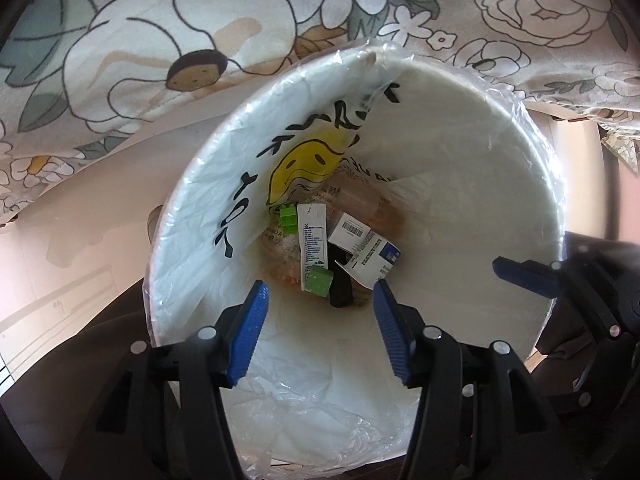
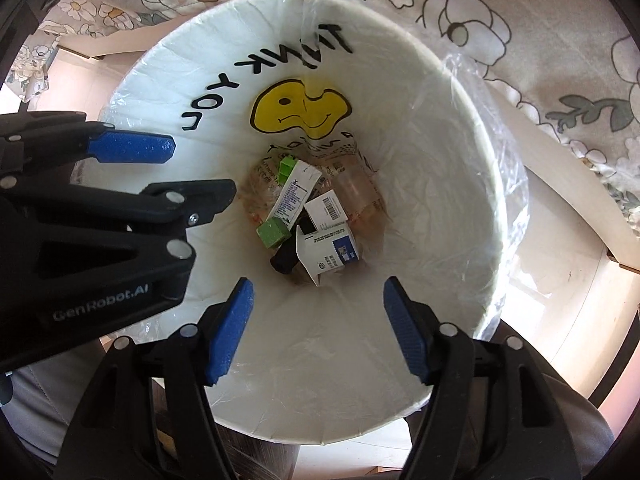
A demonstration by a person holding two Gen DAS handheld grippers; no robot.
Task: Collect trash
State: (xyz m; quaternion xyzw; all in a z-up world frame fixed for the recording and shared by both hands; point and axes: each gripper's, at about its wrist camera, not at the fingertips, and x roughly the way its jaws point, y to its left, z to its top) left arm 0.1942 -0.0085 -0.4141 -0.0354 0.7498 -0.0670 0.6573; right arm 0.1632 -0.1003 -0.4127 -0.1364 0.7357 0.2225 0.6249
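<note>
Bin (image 2: 400, 128) comes first: white, lined with a smiley-printed plastic bag (image 2: 304, 108), and I hold both grippers above its mouth. Left gripper (image 1: 320, 328) and right gripper (image 2: 318, 326) have spread jaws with nothing between them. Trash sits at the bin's bottom: printed cartons (image 2: 332, 254), a green block (image 2: 273, 233), perhaps a dark tube. I judge this drop done; remaining litter is out of view.

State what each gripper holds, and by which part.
Nothing is held. The left gripper and right gripper hang open over the bin; the cartons lie at its bottom.
</note>
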